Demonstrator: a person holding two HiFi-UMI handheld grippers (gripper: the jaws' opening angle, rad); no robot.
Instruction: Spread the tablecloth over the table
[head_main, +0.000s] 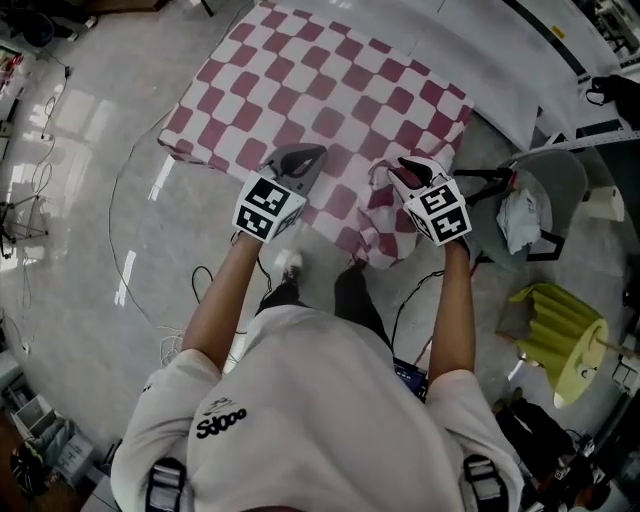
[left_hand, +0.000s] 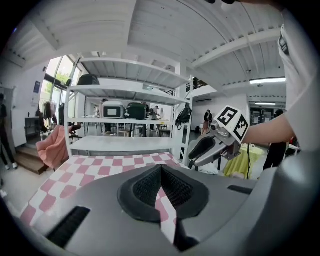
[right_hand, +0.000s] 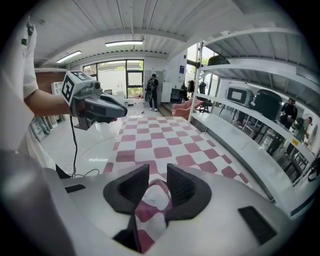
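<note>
The red-and-white checked tablecloth (head_main: 320, 90) lies spread over the table, and its near right corner (head_main: 385, 235) hangs bunched and folded. My left gripper (head_main: 305, 157) is at the near edge, shut on the cloth. In the left gripper view its pads meet (left_hand: 161, 170) with a strip of cloth (left_hand: 169, 212) pinched below them. My right gripper (head_main: 408, 165) is over the bunched corner. In the right gripper view its jaws (right_hand: 157, 172) stand apart, and a loose fold of cloth (right_hand: 152, 205) lies between them, unpinched. Each gripper shows in the other's view: the right gripper (left_hand: 194, 157) and the left gripper (right_hand: 124, 111).
A white shelving rack (left_hand: 125, 95) runs along the table's far side. A grey chair (head_main: 550, 190) with a white cloth on it stands at the right, and a yellow object (head_main: 560, 340) is nearer. Cables (head_main: 140, 250) trail over the glossy floor at the left. A person (right_hand: 152, 90) stands far off.
</note>
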